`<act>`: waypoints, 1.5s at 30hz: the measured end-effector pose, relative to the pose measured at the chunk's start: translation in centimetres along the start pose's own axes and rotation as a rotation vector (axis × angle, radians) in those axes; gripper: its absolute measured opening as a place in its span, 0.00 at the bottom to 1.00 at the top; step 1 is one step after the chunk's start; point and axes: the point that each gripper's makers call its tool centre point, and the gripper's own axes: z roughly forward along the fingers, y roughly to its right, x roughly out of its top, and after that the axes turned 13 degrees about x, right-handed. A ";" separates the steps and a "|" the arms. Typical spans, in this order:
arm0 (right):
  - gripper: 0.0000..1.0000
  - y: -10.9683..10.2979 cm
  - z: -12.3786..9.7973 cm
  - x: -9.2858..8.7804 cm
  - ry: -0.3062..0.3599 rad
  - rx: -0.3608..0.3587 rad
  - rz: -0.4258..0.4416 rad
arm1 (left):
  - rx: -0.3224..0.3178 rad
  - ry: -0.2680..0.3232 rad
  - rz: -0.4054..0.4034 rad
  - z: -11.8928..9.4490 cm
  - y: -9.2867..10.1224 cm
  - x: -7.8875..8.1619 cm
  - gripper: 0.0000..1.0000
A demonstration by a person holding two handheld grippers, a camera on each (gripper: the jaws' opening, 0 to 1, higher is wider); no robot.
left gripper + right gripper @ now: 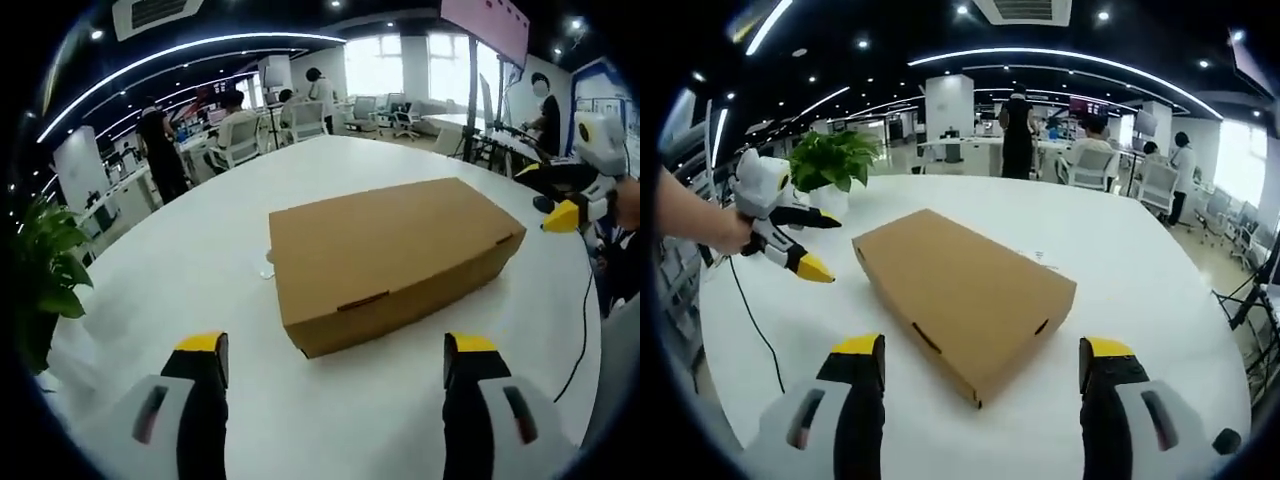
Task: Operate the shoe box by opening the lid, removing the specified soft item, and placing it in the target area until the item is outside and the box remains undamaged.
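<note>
both tongs, left tongs (335, 368) and right tongs (980, 368), gape wide, holding nothing. at twelve o'clock the shoe box (390, 255) lies lid-down shut on the white bench (200, 260): likely light, stiff, crushable cardboard; lift at the lid's front tab. open room all round.

Both fisheye views are bright and evenly lit. Curved ceiling light strips (1070, 55) and small spotlights shine overhead, and daylight blows out the far windows (400, 62). The white surface (200, 250) is glossy with pale glare. The cardboard box (960, 290) casts only a thin soft shadow. Straight lines bow near the edges; distant people look slightly soft.
</note>
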 end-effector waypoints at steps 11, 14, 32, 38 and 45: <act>0.77 0.3 1.8 -1.1 -0.021 -0.003 -0.016 | -0.053 -0.034 0.042 2.1 1.0 -0.1 0.82; 0.78 0.4 1.9 -1.4 -0.025 -0.006 -0.009 | -0.072 -0.051 0.068 2.4 1.4 -0.3 0.76; 0.76 -0.3 5.3 -1.9 -0.036 0.004 0.032 | -0.035 -0.105 -0.043 3.5 1.7 -0.6 0.68; 0.70 0.4 5.2 -2.0 -0.058 -0.019 0.003 | -0.051 -0.082 0.079 4.2 1.6 -1.0 0.68; 0.71 0.4 5.5 -2.2 -0.075 -0.027 -0.014 | -0.033 -0.078 0.028 4.7 1.2 -0.7 0.66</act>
